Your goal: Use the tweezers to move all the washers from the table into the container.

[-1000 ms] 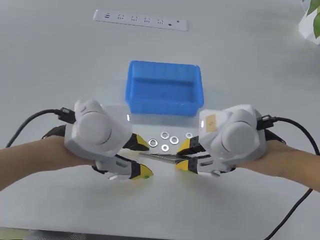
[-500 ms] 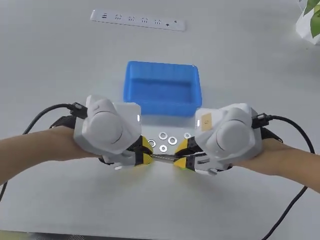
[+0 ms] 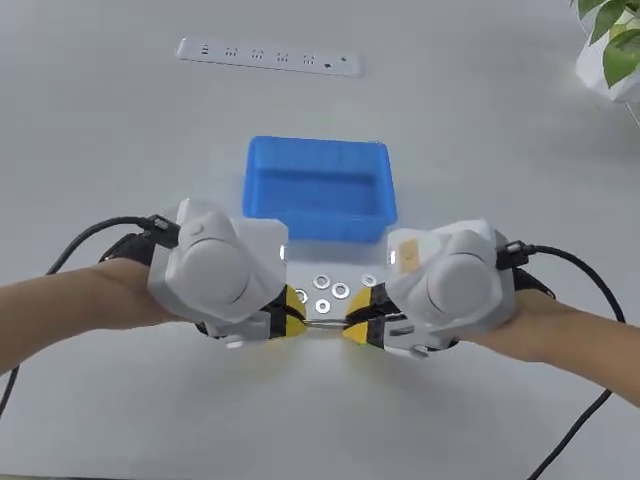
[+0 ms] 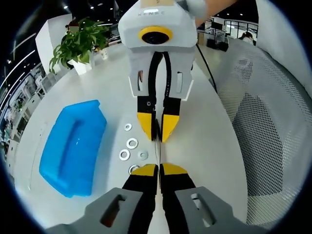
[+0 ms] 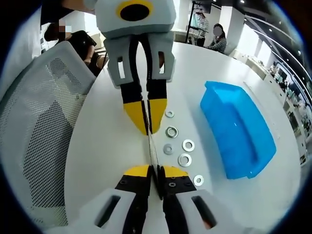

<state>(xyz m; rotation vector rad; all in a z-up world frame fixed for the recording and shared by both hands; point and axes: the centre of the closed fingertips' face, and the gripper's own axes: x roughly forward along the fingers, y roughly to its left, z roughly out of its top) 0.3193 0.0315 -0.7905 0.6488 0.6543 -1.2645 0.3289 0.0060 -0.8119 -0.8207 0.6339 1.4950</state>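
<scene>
Two grippers meet tip to tip closest to the person, over the near part of the white table (image 3: 480,130). The left gripper (image 3: 288,320) and the right gripper (image 3: 358,326) face each other, and each has its yellow-tipped jaws pressed together on one end of the thin metal tweezers (image 3: 322,324). The tweezers bridge the short gap between the two grippers. Whether the tweezers touch the tabletop cannot be told. Just beyond them the washers (image 3: 341,291) lie loose on the table in a small scatter; six can be counted in the right gripper view, the nearest just beside the tweezers. Past the washers stands the blue container (image 3: 318,190), a rectangular open tray set apart from them. Farther back a white power strip (image 3: 268,57) lies flat, well apart from the container. Green leaves of a plant (image 3: 610,45) show at the far right corner.
</scene>
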